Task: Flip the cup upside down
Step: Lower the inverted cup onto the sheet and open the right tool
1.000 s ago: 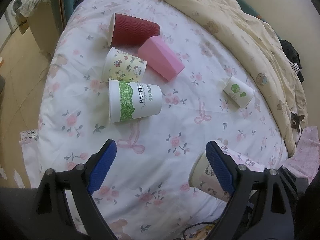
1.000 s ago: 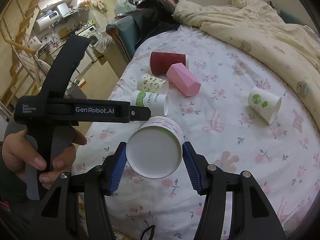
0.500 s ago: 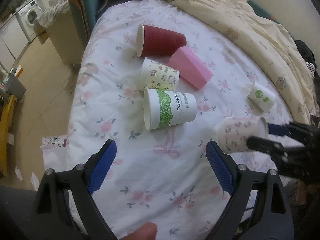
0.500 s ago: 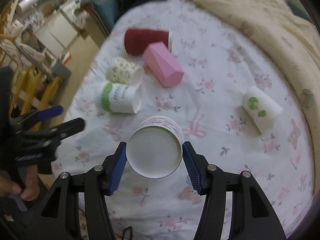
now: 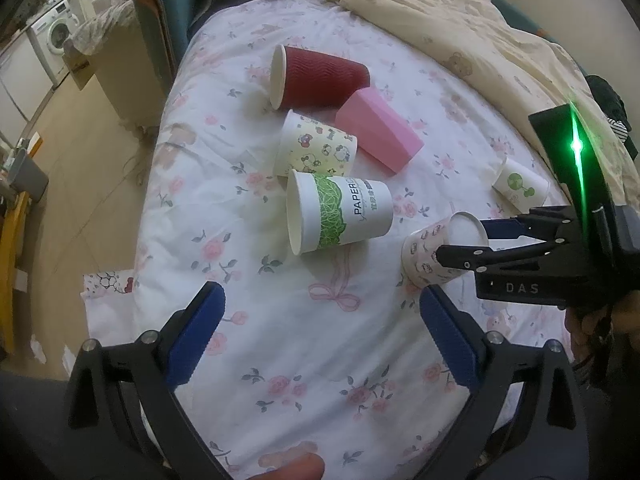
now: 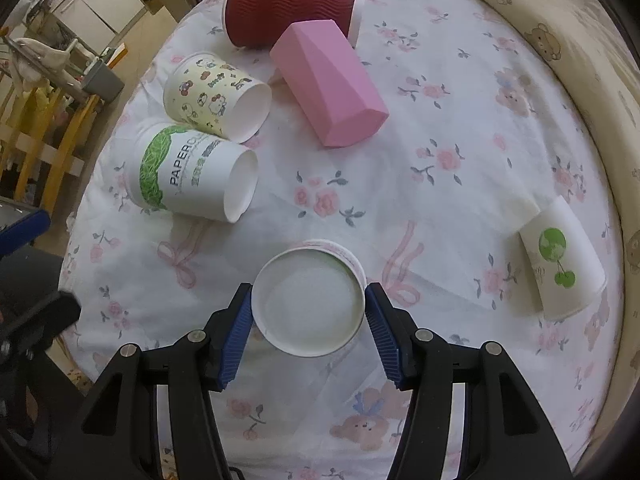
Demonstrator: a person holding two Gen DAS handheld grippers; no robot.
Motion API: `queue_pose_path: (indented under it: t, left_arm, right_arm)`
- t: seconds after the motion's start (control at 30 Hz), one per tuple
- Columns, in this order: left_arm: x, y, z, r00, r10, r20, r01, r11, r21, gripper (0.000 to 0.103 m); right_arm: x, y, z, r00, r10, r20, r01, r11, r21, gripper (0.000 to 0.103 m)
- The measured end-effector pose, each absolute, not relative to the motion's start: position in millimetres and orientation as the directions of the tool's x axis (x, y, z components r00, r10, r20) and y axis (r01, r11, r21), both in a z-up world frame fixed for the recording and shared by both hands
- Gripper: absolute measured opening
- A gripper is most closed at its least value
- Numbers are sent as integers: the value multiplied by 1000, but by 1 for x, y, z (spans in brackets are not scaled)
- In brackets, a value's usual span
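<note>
My right gripper point(image 6: 308, 320) is shut on a small pink cartoon-print paper cup point(image 6: 310, 298), whose white base faces the camera. In the left wrist view the same cup point(image 5: 434, 254) is tilted, mouth down toward the floral bed sheet point(image 5: 304, 320), with the right gripper point(image 5: 472, 240) clamped near its base. My left gripper point(image 5: 320, 320) is open and empty, above the sheet, left of and nearer than the held cup.
Several cups lie on their sides on the bed: a green "PAPER" cup point(image 5: 340, 210), a cartoon cup point(image 5: 316, 150), a dark red ribbed cup point(image 5: 316, 78), a pink faceted cup point(image 5: 378, 134), a cherry-print cup point(image 5: 520, 186). A beige quilt point(image 5: 480, 32) lies far right. The bed edge and floor point(image 5: 80, 160) are left.
My right gripper has lowered the cup toward the sheet and tipped it mouth-down. The left gripper has drawn back and stayed open.
</note>
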State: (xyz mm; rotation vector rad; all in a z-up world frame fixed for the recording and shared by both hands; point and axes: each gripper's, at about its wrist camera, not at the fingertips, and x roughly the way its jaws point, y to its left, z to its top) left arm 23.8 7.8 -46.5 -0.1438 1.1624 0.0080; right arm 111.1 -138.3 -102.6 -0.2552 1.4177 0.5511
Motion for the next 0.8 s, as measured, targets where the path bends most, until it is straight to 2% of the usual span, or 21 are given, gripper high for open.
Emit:
queue_pose_path:
  t: [0.17,0.33,0.37,0.4,0.47,0.8]
  left_arm:
    - [23,9,-44,406,-67,-912,-86,990,-111,102]
    - [20,8,-40,423,-44,-905,-77,993,-85,103]
    - [18,9,-40,425,-44,-904,-80,993,-86,103]
    - [17,10,-39,429,-48,-902,-83,992,-92,103]
    - [15,10,-36,436,-56,-898,-83,991,-102,103]
    - [-19,0,-23,501,-54,-864,-60,993,-97,103]
  right_arm:
    - [112,-135,-105,58,197,-979,-518,844,139,61]
    - [113,-137,-107,69,202,-977,-501,854,141,63]
    - [112,-137,-107,71,211,-975,-497,855,149,70]
    - [111,-136,-107,75,216,-973,-496,855,152,82]
    - [108,-139,-101,96,241,-966,-492,855,164,96]
    - [56,-178,-35,283,342,-896,-396,893,216,99]
